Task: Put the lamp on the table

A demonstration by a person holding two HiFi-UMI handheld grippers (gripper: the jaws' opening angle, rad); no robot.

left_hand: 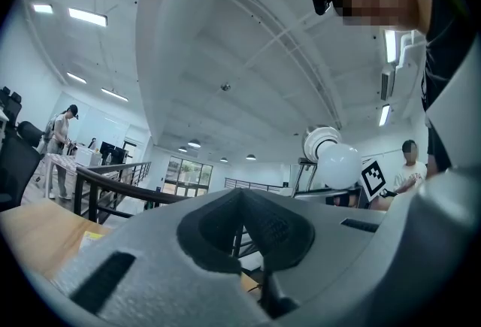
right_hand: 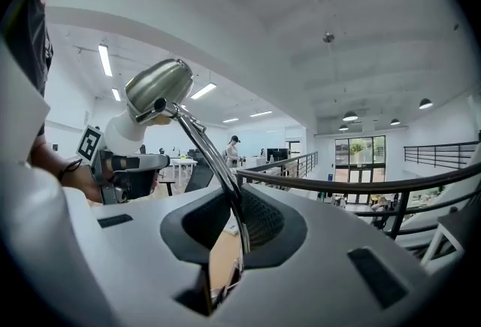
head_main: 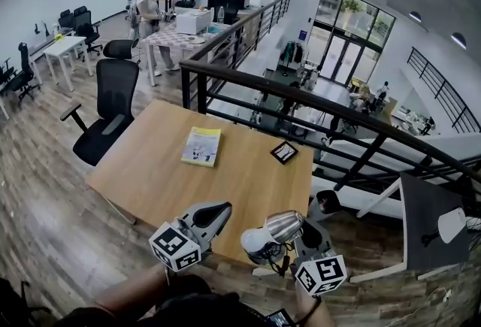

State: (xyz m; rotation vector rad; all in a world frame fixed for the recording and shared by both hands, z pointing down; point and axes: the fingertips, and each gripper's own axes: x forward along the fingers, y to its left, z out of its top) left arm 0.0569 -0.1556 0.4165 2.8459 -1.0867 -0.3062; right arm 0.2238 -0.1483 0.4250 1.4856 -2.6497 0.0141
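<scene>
The lamp (head_main: 272, 231) is off the table (head_main: 150, 168), held in the air over its near edge, toward the near right corner. Its brushed-metal shade and white bulb point left, toward the left gripper (head_main: 220, 213). The right gripper (head_main: 299, 232) carries it. In the right gripper view the jaws are pinched narrow on the lamp's thin metal stem (right_hand: 218, 168), which rises from between them to the shade (right_hand: 159, 86). Gripping the stem rather than the shade probably gives a firm hold on the slimmest part and spares the bulb. What hangs below the grip cannot be made out.

The left gripper sits just beside the lamp on its left. Its jaws are together with nothing between them in its own view, where the bulb (left_hand: 338, 165) shows off to the right. It looks ready to steady the lamp rather than bear it.

The near half of the tabletop is bare wood. A yellow-green booklet (head_main: 201, 146) lies mid-table and a small dark device (head_main: 284, 152) lies far right. Both are well apart from the lamp, so the near right area seems the natural landing spot.
</scene>
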